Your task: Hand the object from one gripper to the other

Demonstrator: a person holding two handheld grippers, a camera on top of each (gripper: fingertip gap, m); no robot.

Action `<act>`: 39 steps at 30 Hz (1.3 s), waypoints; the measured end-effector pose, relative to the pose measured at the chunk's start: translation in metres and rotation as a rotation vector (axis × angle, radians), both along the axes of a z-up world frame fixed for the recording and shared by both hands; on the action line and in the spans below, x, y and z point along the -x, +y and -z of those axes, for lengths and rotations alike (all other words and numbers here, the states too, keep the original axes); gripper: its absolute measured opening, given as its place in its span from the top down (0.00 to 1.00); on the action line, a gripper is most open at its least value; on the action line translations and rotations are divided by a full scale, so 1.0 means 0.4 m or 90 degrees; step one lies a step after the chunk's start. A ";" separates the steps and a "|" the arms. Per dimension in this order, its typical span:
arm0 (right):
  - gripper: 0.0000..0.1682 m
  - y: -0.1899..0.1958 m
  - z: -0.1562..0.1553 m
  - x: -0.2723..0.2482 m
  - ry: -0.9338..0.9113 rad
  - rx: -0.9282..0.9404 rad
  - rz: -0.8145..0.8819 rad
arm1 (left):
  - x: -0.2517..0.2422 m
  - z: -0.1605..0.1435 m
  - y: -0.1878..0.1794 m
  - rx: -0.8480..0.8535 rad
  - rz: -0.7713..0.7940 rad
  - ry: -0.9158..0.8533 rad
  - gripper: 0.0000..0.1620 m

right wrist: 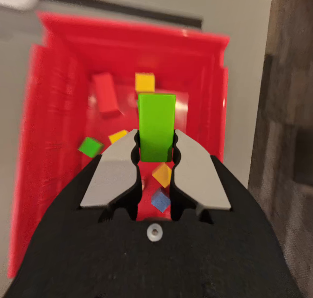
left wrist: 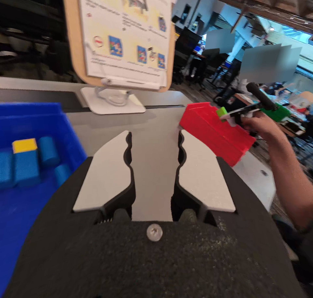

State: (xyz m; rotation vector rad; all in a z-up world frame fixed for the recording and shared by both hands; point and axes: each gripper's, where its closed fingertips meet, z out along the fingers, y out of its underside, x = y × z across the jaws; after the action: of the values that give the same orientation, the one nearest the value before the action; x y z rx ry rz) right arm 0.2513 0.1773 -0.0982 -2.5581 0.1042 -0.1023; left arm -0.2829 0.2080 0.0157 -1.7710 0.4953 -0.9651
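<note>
Our right gripper (right wrist: 156, 133) clamps its jaws on the green block (right wrist: 156, 127), lifted above the red bin (right wrist: 50, 86), while our left gripper (left wrist: 154, 135) waits with jaws spread, empty, seemingly ready to receive it.

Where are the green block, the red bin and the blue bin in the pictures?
green block (right wrist: 156, 128): right wrist view, on its broad top face, ahead of the tongs.
red bin (right wrist: 55, 120): right wrist view, on its left inner wall.
blue bin (left wrist: 33, 116): left wrist view, on its far wall.
</note>
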 end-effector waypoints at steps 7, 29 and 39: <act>0.79 -0.055 0.192 -0.016 -0.029 0.254 0.016 | 0.151 0.165 -0.028 -0.014 -0.104 -0.009 0.70; 0.74 -0.144 -0.119 0.417 0.204 -0.338 -0.205 | 0.255 0.156 0.004 0.076 -0.103 0.040 0.71; 0.76 -0.238 -0.030 0.747 0.483 -0.438 -0.369 | 0.348 0.321 0.266 0.364 -0.178 0.542 0.72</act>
State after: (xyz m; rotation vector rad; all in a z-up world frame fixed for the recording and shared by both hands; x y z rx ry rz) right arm -0.0476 0.0821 -0.0860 -1.7265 -0.2716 0.9516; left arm -0.4220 0.3143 -0.1126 -2.6780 0.4905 -0.0978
